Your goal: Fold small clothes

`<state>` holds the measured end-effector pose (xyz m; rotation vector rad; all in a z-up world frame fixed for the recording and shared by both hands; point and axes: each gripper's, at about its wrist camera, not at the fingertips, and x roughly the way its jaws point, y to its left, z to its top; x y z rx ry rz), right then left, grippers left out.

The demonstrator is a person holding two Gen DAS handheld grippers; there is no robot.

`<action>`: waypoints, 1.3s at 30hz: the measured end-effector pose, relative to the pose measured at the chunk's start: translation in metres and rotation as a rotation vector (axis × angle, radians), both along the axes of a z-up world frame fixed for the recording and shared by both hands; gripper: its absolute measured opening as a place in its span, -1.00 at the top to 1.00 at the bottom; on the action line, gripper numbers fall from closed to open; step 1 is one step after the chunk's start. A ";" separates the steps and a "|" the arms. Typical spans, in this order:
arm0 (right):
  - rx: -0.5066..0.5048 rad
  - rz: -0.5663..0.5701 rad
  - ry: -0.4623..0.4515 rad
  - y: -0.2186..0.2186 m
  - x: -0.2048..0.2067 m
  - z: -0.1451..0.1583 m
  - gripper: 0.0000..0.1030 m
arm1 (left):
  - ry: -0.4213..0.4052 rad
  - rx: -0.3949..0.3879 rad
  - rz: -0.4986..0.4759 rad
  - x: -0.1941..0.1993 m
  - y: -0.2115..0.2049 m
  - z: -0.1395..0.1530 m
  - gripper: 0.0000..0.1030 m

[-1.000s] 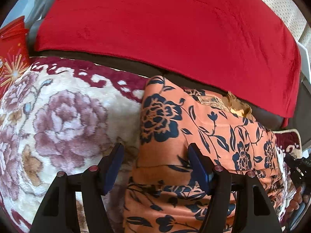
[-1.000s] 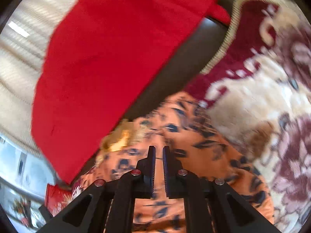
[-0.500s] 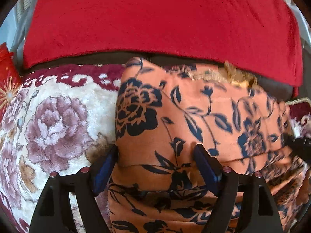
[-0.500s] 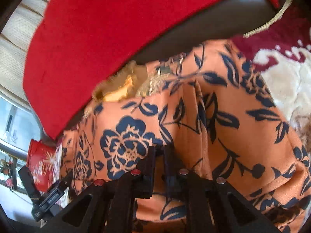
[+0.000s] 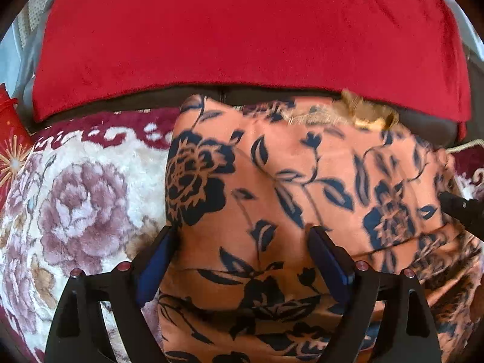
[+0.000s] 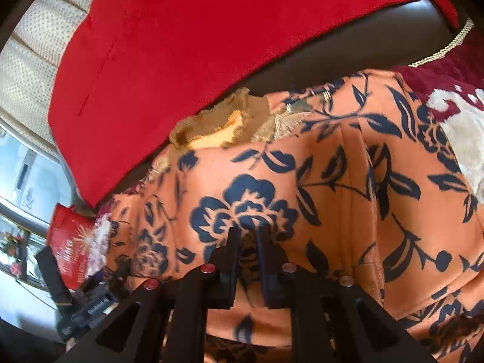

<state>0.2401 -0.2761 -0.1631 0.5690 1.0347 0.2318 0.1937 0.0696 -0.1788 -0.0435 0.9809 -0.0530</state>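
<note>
An orange garment with dark blue flowers (image 5: 290, 187) lies folded over on a plush floral blanket (image 5: 75, 199). Its gold lace neckline (image 5: 360, 112) is at the far edge. My left gripper (image 5: 242, 239) is open, its fingers spread wide over the garment's near left part, with cloth between them. My right gripper (image 6: 248, 236) is shut on a fold of the same garment (image 6: 332, 181); its tip shows at the right edge of the left wrist view (image 5: 459, 208). The neckline also shows in the right wrist view (image 6: 211, 127).
A red blanket (image 5: 242, 30) covers the dark sofa back behind the garment. A red printed bag (image 5: 12, 139) stands at the far left. The left gripper body (image 6: 84, 302) shows at the lower left of the right wrist view.
The right gripper has carried the garment's edge across, so the cloth now covers more of the blanket and lies folded. The left gripper stays open and has shifted slightly over the garment.
</note>
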 end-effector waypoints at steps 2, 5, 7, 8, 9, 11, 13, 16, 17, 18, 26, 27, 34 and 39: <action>0.036 -0.005 -0.064 -0.001 0.003 0.017 0.70 | -0.041 -0.027 0.012 -0.001 0.002 0.008 -0.72; 0.033 -0.016 -0.092 0.002 0.013 0.021 0.70 | -0.041 -0.052 0.010 0.001 0.002 0.009 -0.72; 0.016 -0.008 -0.044 0.006 0.021 0.010 0.63 | -0.008 -0.036 0.007 0.005 0.000 -0.001 -0.72; 0.014 -0.002 0.006 0.008 0.025 -0.003 0.62 | 0.032 0.001 0.002 0.008 -0.004 -0.010 -0.75; 0.023 -0.001 0.018 0.008 0.025 -0.010 0.61 | 0.032 0.020 0.002 0.012 -0.006 -0.014 -0.76; 0.033 -0.010 0.001 0.006 0.022 -0.011 0.62 | 0.009 0.041 0.014 0.009 -0.007 -0.012 -0.79; 0.010 0.011 -0.005 0.008 0.017 0.002 0.58 | 0.047 0.033 0.022 0.010 -0.006 -0.009 -0.79; 0.010 0.039 -0.043 0.013 0.003 0.019 0.59 | 0.041 0.007 0.033 -0.001 -0.003 0.000 -0.79; 0.006 0.054 -0.038 0.015 -0.001 0.021 0.59 | 0.036 0.002 0.026 -0.006 -0.004 0.004 -0.79; -0.009 0.078 -0.029 0.017 -0.007 0.022 0.59 | 0.026 -0.003 0.012 -0.010 -0.005 0.007 -0.79; -0.108 0.090 0.027 0.014 -0.026 0.007 0.51 | -0.013 0.110 -0.070 -0.029 -0.026 0.004 -0.83; -0.095 0.091 0.025 0.011 -0.030 0.012 0.50 | -0.008 0.100 -0.064 -0.029 -0.025 0.007 -0.83; -0.095 0.146 -0.009 -0.001 -0.054 0.032 0.50 | -0.052 0.062 -0.080 -0.042 -0.020 0.029 -0.83; -0.117 0.151 -0.027 -0.017 -0.074 0.039 0.50 | -0.072 0.074 -0.082 -0.055 -0.013 0.043 -0.83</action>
